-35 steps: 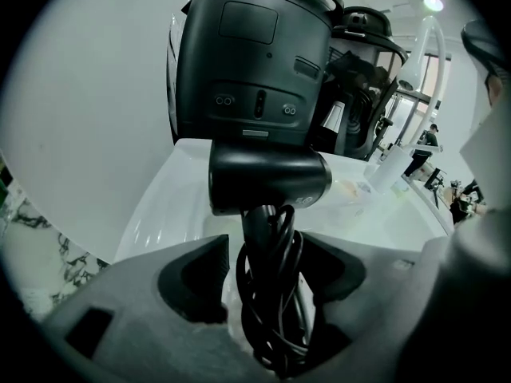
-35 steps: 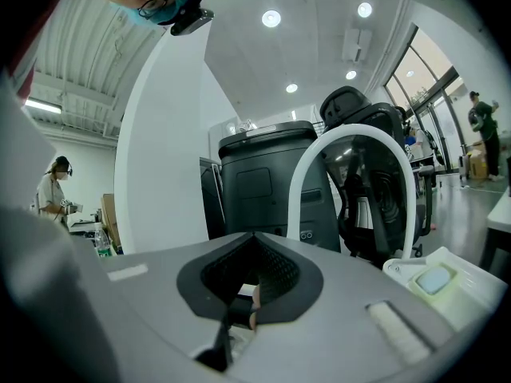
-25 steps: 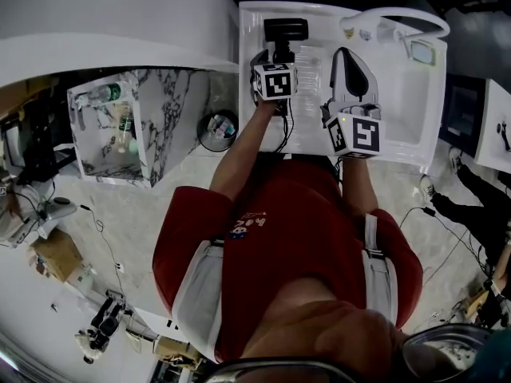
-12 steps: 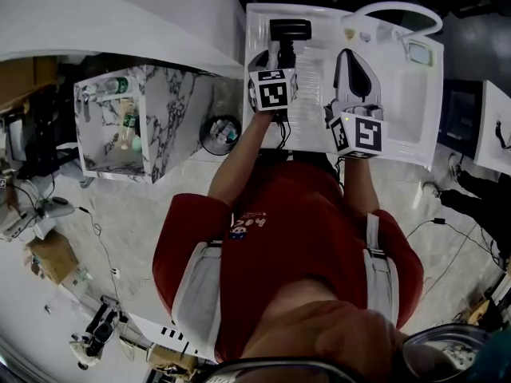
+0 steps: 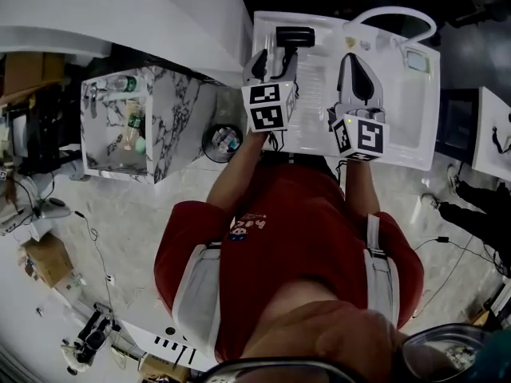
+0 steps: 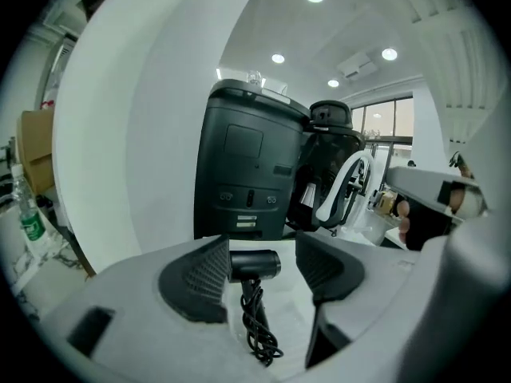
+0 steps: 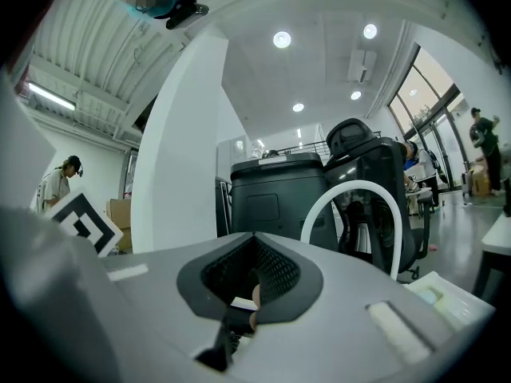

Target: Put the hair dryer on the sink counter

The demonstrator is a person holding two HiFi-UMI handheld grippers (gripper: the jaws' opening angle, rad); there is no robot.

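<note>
On the white worktop (image 5: 315,130) beside the sink basin (image 5: 409,94), we see one black hair dryer (image 5: 292,38) lying flat, its cord (image 6: 257,325) bunched in loose loops by the handle. We hold two tongs. The left tongs (image 6: 262,246) are spread wide, and the dryer lies on the worktop between their two pads, just beside the left-hand one; we cannot tell whether it touches. The right tongs (image 7: 254,254) are pressed together with nothing pinched, over the worktop near the basin. Each carries one marker cube (image 5: 267,106) of black-and-white squares, patterns rather than words. One white arched faucet (image 5: 395,13) curves over the basin. A small print on our red shirt (image 5: 295,230) is too small to read. So is the green label on one clear bottle (image 5: 118,86) in the marble-patterned shelf unit (image 5: 168,114) at left.
</note>
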